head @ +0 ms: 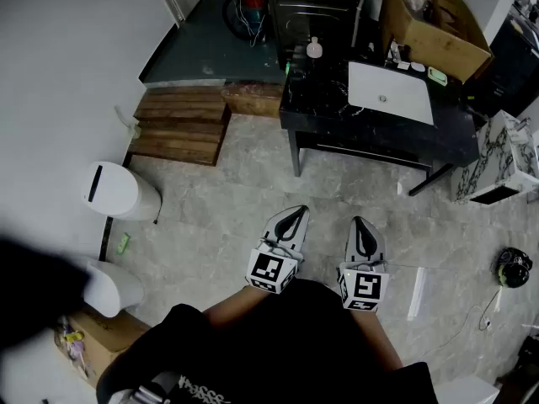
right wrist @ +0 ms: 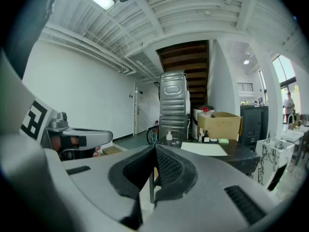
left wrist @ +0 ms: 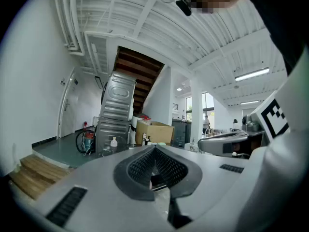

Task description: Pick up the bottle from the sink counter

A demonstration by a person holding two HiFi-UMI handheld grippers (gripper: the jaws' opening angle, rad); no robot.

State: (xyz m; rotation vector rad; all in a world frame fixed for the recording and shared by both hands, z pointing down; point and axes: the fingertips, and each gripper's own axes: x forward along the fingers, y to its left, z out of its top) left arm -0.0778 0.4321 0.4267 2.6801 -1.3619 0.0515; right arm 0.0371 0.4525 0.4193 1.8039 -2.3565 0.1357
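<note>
While standing well apart from the dark tabletop (head: pixel 324 108), holding the left gripper (head: pixel 295 217) and the right gripper (head: pixel 360 225) side by side just ahead of the body, both aimed roughly level toward the sink counter. Keeping both pairs of jaws pressed together at the tips, gripping nothing, as plainly visible in the left gripper view and the right gripper view. Sighting the bottle (head: pixel 314 49) at the tabletop's far left corner: small, pale, upright, with a pump-style top, left of the white sink basin (head: pixel 392 91), just in front of a ribbed metal cabinet (head: pixel 316 7) and well apart from the cardboard box (head: pixel 434 23) on the right. Judging the step in hand as the approach, with no grasp begun. Probably needing first to cross the open floor (head: pixel 253 183) toward that left corner, then favouring the left gripper as the nearer 1. Likely working best by spreading its jaws wide before arriving, coming in level at the bottle's body below the pump, centring it between the 2 pads, and closing gently, since risking a topple on such a light, narrow thing.
</note>
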